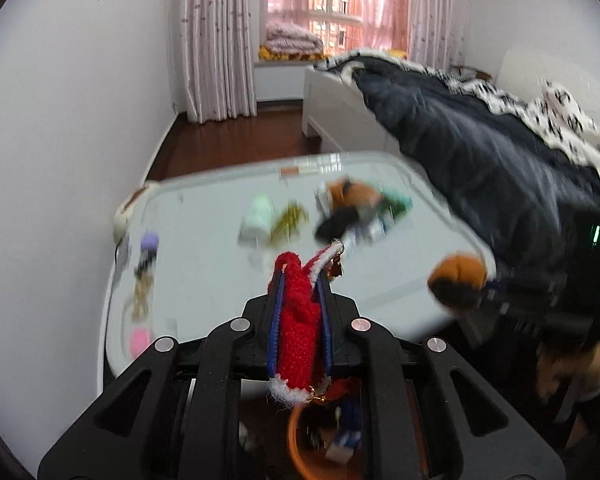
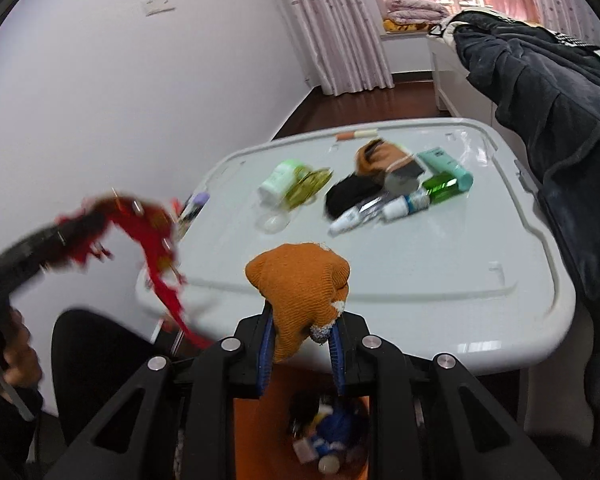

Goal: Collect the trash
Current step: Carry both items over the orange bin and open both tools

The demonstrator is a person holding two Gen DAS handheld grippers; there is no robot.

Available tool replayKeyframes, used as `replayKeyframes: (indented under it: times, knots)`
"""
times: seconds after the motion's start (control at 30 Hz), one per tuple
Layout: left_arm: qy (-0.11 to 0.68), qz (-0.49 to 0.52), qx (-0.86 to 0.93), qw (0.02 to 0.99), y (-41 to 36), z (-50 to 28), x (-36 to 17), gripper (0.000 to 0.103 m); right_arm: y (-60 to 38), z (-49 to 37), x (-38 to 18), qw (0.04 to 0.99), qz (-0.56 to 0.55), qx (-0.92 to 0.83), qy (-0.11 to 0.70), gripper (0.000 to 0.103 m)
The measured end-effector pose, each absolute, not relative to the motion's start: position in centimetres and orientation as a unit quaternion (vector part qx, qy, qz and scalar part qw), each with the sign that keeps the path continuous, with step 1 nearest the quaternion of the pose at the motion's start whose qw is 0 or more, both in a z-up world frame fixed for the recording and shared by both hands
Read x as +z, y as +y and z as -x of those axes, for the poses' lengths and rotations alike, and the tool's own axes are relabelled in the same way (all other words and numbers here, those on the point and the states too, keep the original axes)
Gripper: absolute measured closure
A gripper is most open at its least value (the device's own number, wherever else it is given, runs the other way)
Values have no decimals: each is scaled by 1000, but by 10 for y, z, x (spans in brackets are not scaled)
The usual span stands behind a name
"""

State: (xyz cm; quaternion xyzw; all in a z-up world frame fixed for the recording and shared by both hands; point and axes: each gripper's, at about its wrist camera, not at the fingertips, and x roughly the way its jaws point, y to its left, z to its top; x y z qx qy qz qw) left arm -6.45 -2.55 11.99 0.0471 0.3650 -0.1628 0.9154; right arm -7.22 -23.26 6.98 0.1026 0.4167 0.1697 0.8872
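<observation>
Now left tongs (image 1: 300, 280) clamp one red knit piece (image 1: 298, 332), right tongs (image 2: 302, 328) one orange knit piece (image 2: 300, 280).

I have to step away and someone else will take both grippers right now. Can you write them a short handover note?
Left gripper: shut on a red knitted item.
Right gripper: shut on an orange knitted item.
Both are held above the orange bin, which already holds some trash.
Left to do: drop both, then clear the white table: tubes, bottles, black cloth and the other orange piece.
</observation>
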Motion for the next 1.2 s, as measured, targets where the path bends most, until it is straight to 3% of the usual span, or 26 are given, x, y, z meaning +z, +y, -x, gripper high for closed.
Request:
replayKeyframes:
  times: [0.3, 0.7, 0.77, 0.83, 0.87, 1.2]
  knots:
    - [479, -21, -193, 856, -33, 118, 32, 88, -200, 133, 34, 863, -51, 166, 475, 79]
    - [517, -34, -194, 833, -39, 119, 13, 86, -195, 137, 0, 831, -60, 155, 530, 76]
    - [520, -33, -193, 831, -38, 118, 11, 79, -193, 136, -2, 829, -58, 155, 534, 69]
    - [521, -36, -186, 832, -38, 118, 11, 43, -191, 136, -3, 828, -56, 155, 537, 52]
    - [519, -37, -180, 835, -38, 118, 12, 38, -190, 136, -3, 829, -54, 153, 536, 52]
    - [526, -17, -174, 832, -29, 112, 11, 37, -201, 133, 0, 831, -75, 146, 532, 52]
